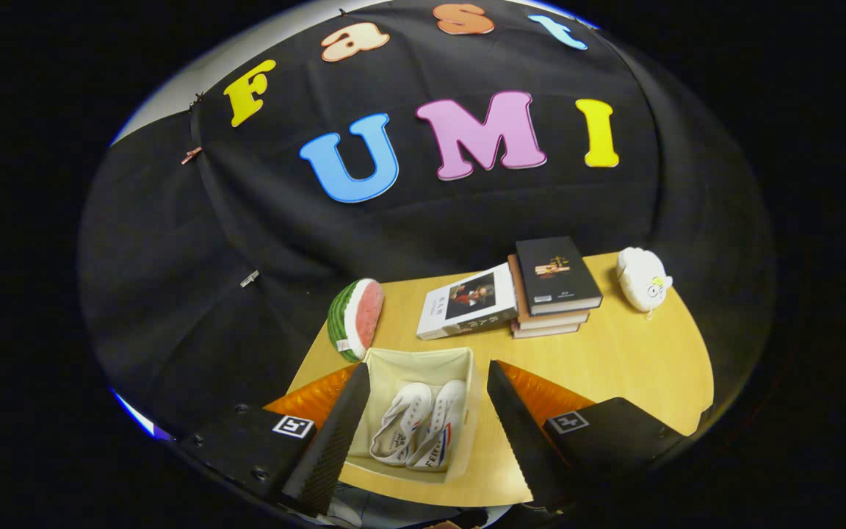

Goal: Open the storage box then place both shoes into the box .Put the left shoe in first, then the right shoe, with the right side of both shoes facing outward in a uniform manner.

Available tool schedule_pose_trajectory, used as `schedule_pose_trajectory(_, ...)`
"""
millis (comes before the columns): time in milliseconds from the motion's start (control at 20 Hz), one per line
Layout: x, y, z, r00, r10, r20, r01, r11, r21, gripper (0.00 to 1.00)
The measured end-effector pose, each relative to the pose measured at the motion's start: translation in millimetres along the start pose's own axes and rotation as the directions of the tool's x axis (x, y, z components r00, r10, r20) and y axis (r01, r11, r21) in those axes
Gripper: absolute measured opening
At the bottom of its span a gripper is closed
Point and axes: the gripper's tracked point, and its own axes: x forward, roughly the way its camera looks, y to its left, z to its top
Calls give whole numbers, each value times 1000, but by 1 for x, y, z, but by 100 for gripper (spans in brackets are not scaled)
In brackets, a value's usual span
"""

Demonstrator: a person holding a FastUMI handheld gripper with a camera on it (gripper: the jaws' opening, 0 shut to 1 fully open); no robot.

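Observation:
A cream fabric storage box stands open on the wooden table, between my two fingers and below them. Two white shoes with red and blue side stripes lie inside it side by side: the left one and the right one, soles down and toes toward the far wall of the box. My gripper hangs open above the box with nothing between its fingers, one finger over each side wall.
Beyond the box, a watermelon-slice toy lies at the table's left edge. A flat book and a stack of books sit farther back, a white plush toy at the far right. Bare tabletop lies right of the box.

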Motion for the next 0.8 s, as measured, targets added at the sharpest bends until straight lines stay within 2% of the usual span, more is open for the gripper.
schedule_pose_trajectory(200,-33,-40,38,984,-58,170,69,996,-60,99)
schedule_pose_trajectory(400,-61,-88,64,940,-90,329,120,990,-72,99)
schedule_pose_trajectory(600,-76,-142,68,903,-121,412,182,977,-113,99)
schedule_pose_trajectory(800,-91,-178,59,892,-126,434,186,977,-100,99)
